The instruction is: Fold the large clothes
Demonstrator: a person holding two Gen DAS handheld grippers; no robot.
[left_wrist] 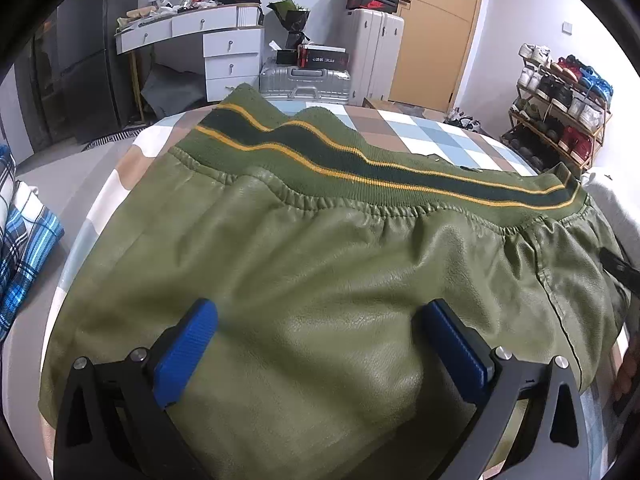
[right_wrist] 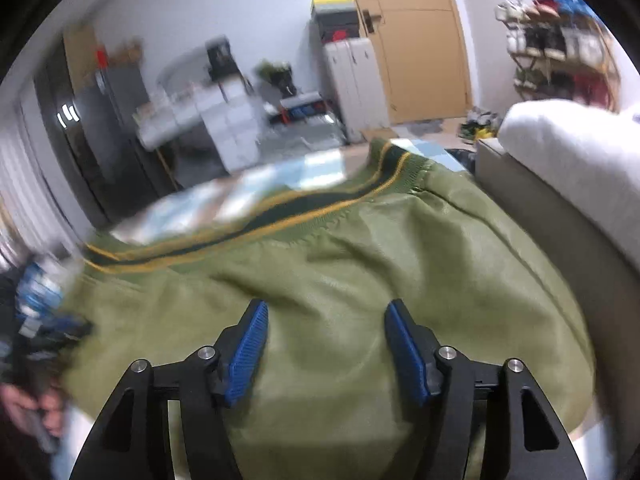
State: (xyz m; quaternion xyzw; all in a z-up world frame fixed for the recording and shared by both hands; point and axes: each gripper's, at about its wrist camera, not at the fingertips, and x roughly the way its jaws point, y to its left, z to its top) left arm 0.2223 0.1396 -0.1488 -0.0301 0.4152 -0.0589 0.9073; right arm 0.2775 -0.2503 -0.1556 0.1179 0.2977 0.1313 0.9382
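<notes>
An olive green leather-look jacket lies spread on a table with a checked cloth. Its ribbed hem, dark green with yellow stripes, lies at the far side. My left gripper is open and empty, its blue pads just above the jacket's near part. In the right wrist view the jacket fills the lower half, blurred by motion. My right gripper is open and empty above the jacket's middle. The right gripper's black tip shows at the right edge of the left wrist view.
A blue plaid garment lies at the left. A white padded seat stands close on the right. Behind the table are a white desk with drawers, silver suitcases, a wooden door and a shoe rack.
</notes>
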